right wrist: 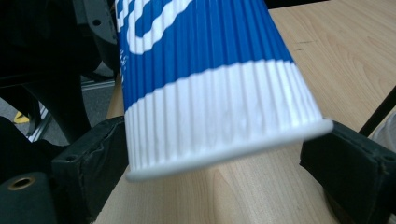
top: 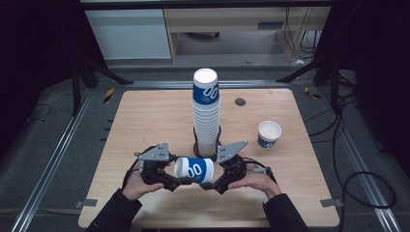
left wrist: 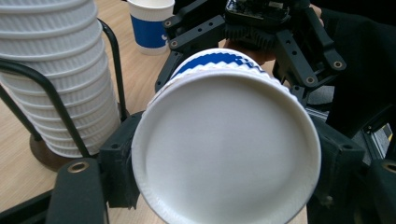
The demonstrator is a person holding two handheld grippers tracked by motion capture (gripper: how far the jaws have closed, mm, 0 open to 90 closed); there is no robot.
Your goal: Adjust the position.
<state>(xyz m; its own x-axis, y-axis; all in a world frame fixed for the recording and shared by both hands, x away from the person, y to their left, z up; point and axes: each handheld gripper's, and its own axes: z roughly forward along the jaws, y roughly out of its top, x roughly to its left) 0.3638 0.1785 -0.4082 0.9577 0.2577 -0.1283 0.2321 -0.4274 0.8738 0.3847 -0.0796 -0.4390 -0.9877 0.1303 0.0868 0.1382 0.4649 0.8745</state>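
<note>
My left tool (top: 180,181) clamps the blue-and-white ribbed paper cup (top: 194,169) at its base; my right tool (top: 209,184) stands open around its rim.

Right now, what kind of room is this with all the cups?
Probably a lab or recording studio, not a kitchen. A lone wooden table stands between metal floor rails and dark stands, with loose cables on the grey floor and a tall stack of paper cups.

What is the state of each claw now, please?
Left claw: closed on the base end of the blue and white cup.
Right claw: around the cup's rim end; whether its pads press cannot be told.
</note>
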